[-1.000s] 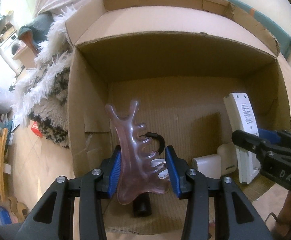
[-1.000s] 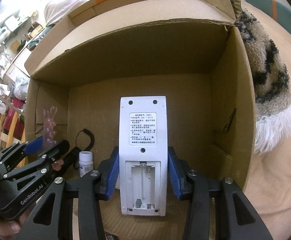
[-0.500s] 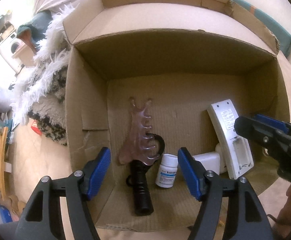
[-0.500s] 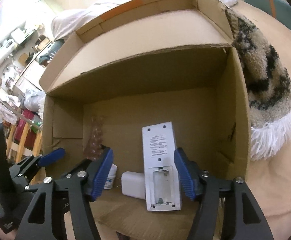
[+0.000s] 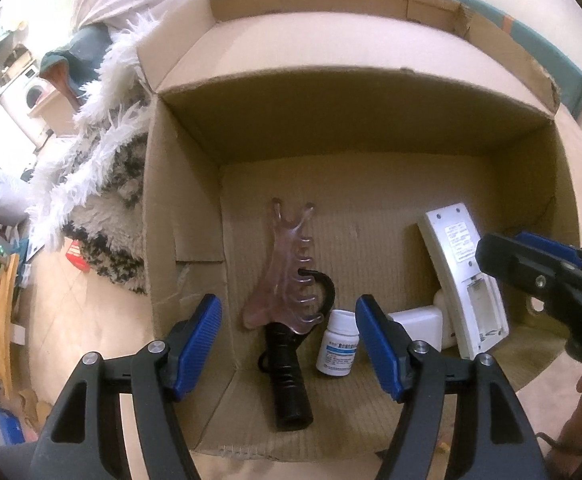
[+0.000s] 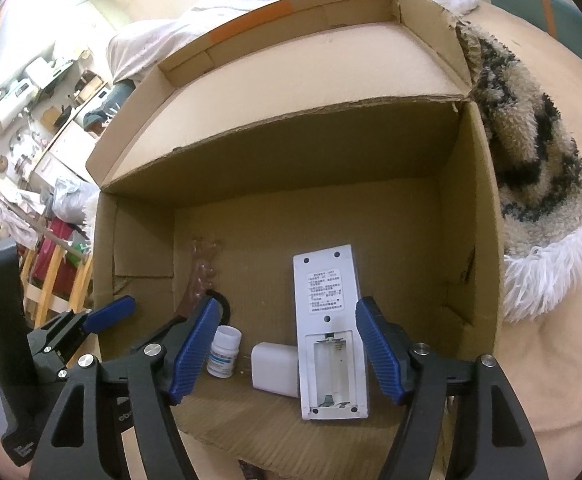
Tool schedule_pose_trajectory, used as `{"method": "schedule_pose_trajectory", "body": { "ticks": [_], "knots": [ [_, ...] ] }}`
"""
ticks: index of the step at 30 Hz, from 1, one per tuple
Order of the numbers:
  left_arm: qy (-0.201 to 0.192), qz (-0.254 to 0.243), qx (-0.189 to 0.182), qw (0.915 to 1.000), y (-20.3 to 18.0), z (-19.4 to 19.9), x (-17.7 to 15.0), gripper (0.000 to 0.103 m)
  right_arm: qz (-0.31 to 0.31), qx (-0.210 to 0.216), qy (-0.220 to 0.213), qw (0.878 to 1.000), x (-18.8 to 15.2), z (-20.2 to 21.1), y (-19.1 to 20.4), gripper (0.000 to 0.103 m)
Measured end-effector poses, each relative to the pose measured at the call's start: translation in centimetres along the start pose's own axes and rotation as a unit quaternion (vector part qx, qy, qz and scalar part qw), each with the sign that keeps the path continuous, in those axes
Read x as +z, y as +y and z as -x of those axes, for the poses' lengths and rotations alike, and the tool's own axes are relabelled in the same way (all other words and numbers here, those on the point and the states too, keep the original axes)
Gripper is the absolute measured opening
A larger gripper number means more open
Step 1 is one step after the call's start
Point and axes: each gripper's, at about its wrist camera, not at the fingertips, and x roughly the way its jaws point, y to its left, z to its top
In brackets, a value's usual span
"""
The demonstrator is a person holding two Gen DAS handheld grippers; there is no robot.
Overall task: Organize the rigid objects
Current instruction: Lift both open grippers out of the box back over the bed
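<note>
Blue fingers [image 5: 378, 346] apart (both grippers)

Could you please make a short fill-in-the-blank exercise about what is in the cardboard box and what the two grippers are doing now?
1. Both the left gripper and the right gripper are ____ and hold nothing.
2. The pink comb lies partly on top of the black ____.
3. The white remote shows its battery compartment, which has no ____ on it.
4. The pill bottle has a ____ cap.

Missing words: open; flashlight; cover; white
</note>
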Motion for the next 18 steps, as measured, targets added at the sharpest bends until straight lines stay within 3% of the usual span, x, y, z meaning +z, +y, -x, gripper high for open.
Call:
{"method": "schedule_pose_trajectory", "body": {
  "ticks": [8, 12, 18],
  "knots": [
    [-0.010, 0.011, -0.035, 0.9993, 1.1, 2.0, -0.5, 0.067, -0.006, 0.016, -0.016, 1.000, -0.2, 2.0, 0.2, 0.075],
    [-0.013, 0.019, -0.028, 0.9993, 1.9, 3.5, -1.0, 0.067, -0.004, 0.010, -0.029, 1.000, -1.0, 3.9, 0.2, 0.075],
    [0.013, 0.068, -0.052, 0.9962, 3.7, 4.9, -2.9, 0.067, -0.010, 0.002, -0.039, 0.999, -1.5, 5.9, 0.5, 0.075]
  ]
}}
